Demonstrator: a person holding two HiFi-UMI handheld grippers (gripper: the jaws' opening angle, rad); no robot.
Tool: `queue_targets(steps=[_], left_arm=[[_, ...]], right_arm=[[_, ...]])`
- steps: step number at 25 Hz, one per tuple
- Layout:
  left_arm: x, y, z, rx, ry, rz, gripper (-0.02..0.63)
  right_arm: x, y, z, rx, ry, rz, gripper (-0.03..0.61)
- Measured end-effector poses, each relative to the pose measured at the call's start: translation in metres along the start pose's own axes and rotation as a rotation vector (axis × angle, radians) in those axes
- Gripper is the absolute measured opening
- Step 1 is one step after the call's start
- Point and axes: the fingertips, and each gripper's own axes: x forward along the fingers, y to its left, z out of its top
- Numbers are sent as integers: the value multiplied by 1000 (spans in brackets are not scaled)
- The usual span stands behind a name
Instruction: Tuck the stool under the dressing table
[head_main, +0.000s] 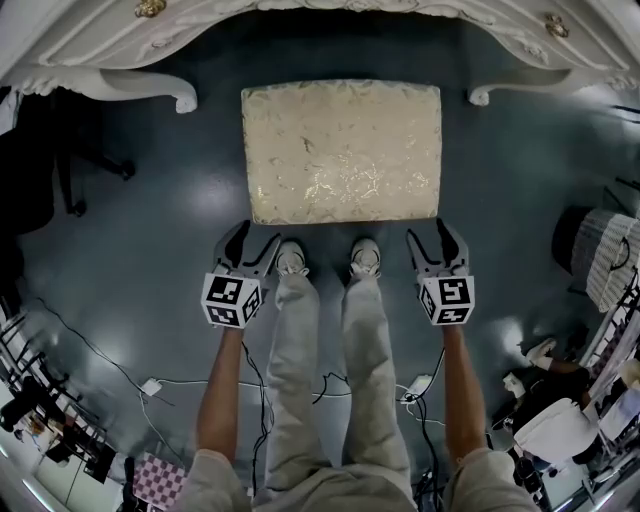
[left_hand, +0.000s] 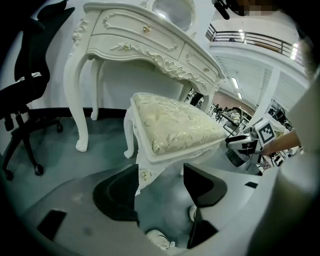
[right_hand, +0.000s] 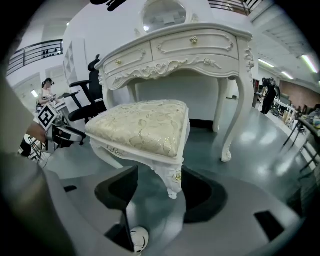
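Note:
The stool (head_main: 340, 150), white with a cream patterned cushion, stands on the floor in front of the white carved dressing table (head_main: 100, 50), just outside its leg opening. My left gripper (head_main: 253, 240) is open at the stool's near left corner. In the left gripper view the stool (left_hand: 175, 125) has its corner leg (left_hand: 144, 172) showing between the spread jaws. My right gripper (head_main: 430, 236) is open at the near right corner. The right gripper view shows the stool (right_hand: 140, 125) with a leg (right_hand: 172, 180) standing in the gap, and the dressing table (right_hand: 190, 47) behind.
A black office chair (head_main: 40, 170) stands left of the table. Cables (head_main: 180, 385) trail over the dark floor behind me. A chair with striped cloth (head_main: 600, 250) sits at the right. My shoes (head_main: 290, 258) are right at the stool's near edge.

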Motion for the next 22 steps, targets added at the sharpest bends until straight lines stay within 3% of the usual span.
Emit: queue_targets(steps=[17, 22], left_arm=[[27, 6, 8, 57, -20, -20, 258], [32, 12, 29, 67, -13, -15, 258]], right_arm=[[31, -9, 8, -53, -14, 16, 265], [40, -15, 30, -60, -15, 27, 265]])
